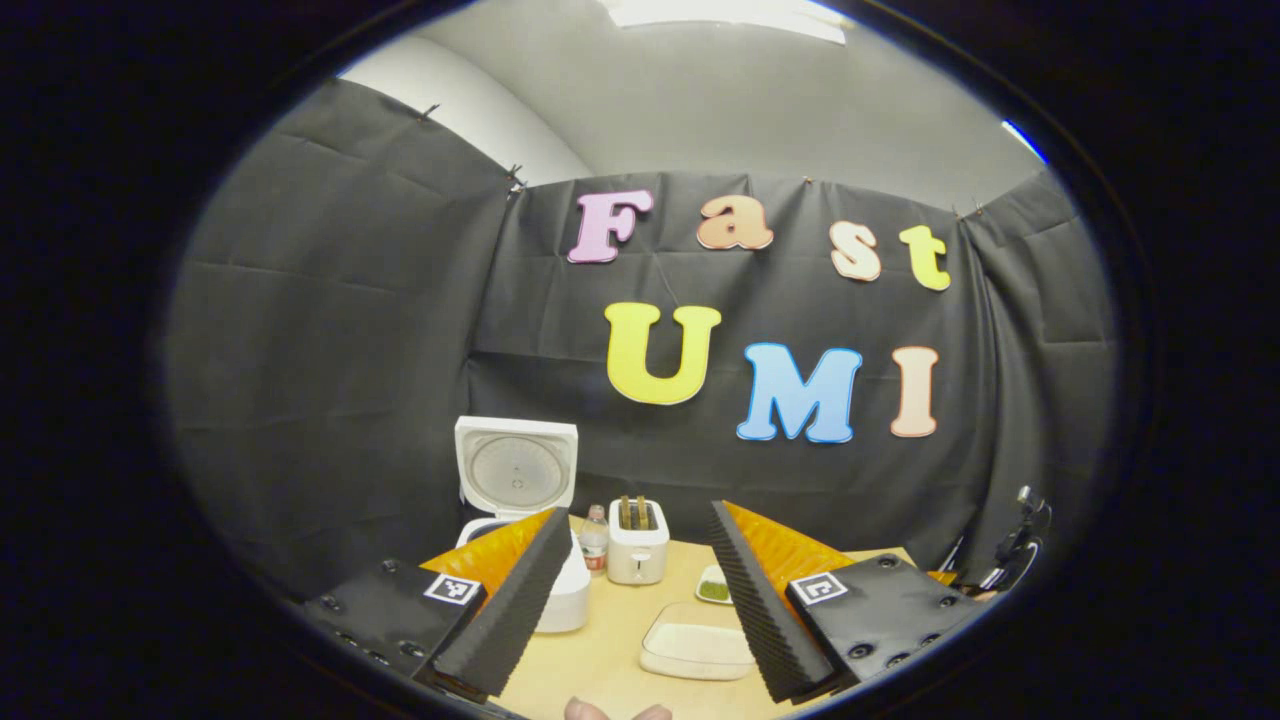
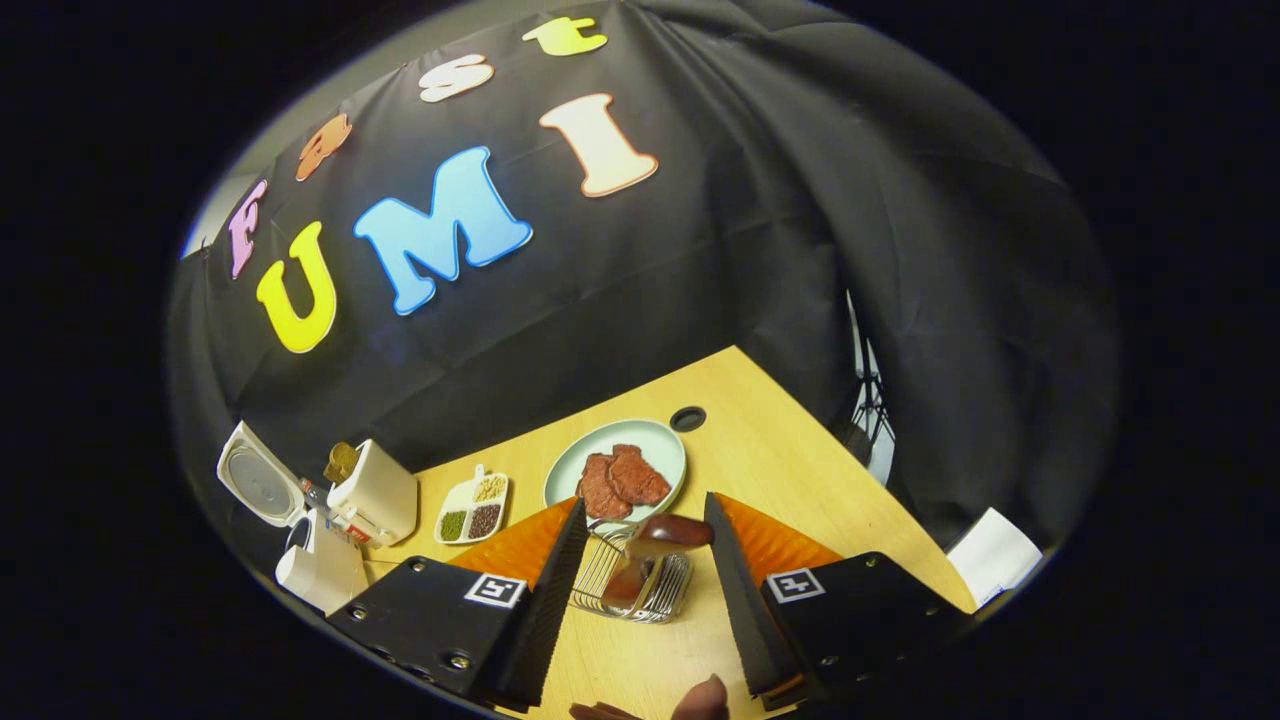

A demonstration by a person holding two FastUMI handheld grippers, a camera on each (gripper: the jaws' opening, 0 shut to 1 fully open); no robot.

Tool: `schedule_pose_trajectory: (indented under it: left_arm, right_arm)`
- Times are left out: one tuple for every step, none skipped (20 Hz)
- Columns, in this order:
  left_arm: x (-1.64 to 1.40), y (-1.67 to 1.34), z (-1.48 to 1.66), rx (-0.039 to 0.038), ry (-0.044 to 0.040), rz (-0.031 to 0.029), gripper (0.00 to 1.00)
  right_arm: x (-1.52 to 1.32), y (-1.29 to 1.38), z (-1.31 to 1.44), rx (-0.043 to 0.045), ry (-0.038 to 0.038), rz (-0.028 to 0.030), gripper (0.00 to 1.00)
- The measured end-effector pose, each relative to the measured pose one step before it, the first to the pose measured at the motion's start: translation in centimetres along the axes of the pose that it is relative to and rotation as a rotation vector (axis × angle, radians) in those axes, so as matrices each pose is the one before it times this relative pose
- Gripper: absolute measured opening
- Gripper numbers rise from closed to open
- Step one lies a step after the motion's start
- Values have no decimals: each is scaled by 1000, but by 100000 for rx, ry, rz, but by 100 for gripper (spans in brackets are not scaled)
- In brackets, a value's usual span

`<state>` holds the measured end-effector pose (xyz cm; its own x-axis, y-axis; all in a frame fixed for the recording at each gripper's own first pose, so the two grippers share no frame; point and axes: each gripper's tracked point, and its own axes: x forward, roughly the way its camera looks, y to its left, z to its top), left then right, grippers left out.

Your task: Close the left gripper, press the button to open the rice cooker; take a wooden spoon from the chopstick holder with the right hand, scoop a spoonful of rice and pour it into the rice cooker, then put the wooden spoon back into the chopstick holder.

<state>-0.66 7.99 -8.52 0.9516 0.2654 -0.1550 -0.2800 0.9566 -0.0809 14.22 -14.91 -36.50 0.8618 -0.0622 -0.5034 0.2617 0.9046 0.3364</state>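
The white rice cooker stands at the table's left with its lid raised. My left gripper is open and held back from the cooker, whose body is partly behind its left finger. A white tray of rice lies between the fingers, lower down. In the right gripper view a wire chopstick holder holds a dark wooden spoon. My right gripper is open, with holder and spoon in the gap between its fingers and neither finger touching the spoon. The cooker sits far left.
A white toaster and a small bottle stand beside the cooker. A divided dish of beans and a plate of meat lie behind the holder. The table has a cable hole and a white sheet at its right edge.
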Motion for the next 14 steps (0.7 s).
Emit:
schedule_pose_trajectory:
  left_arm:
    - [15, 159, 9, -305, -287, 85, 93]
    - [63, 108, 88, -376, -376, -108, 93]
    - [10, 17, -68, -233, -43, -76, 93]
    - [31, 101, 70, -129, -63, -51, 93]
    - [138, 49, 138, -159, -469, -233, 93]
    - [186, 67, 333, 56, -766, -305, 93]
    - [-17, 89, 350, 338, -984, -59, 93]
    - [116, 171, 470, -2, -1003, -221, 93]
    - [100, 237, 285, -290, -1051, -190, 93]
    - [255, 324, 535, -517, -1370, -345, 93]
    - [346, 471, 321, -309, -1380, -368, 93]
    - [680, 668, 385, -450, -1087, -440, 93]
    - [756, 788, 319, -970, -1162, -560, 93]
    - [906, 904, 380, -1201, -1042, -584, 93]
  right_arm:
    - [-418, -136, 786, 662, -1187, 233, 72]
    - [-466, 347, 537, 74, -1133, 1547, 72]
    - [-526, 80, 647, -1067, -800, 506, 72]
    - [-967, 455, 633, -1164, -707, 1831, 72]
    - [-1191, 796, 942, -199, -1772, 2244, 72]
    - [-1302, 1410, 1344, 157, -3174, 3130, 72]
    - [-1430, 1677, 1228, -628, -2764, 3191, 72]
    - [-1591, 1862, 856, -2070, -2774, 3300, 72]
    - [-1257, 1517, 879, -2490, -2449, 2228, 72]
    - [-1407, 1582, 1042, -2651, -2650, 2361, 72]
    - [-1224, 1819, 1061, -2596, -2294, 1984, 68]
    - [-908, 1601, 1036, -2572, -2244, 1291, 72]
    - [-919, 1685, 909, -2829, -2135, 1005, 72]
    - [-837, 1546, 1066, -2483, -2684, 58, 72]
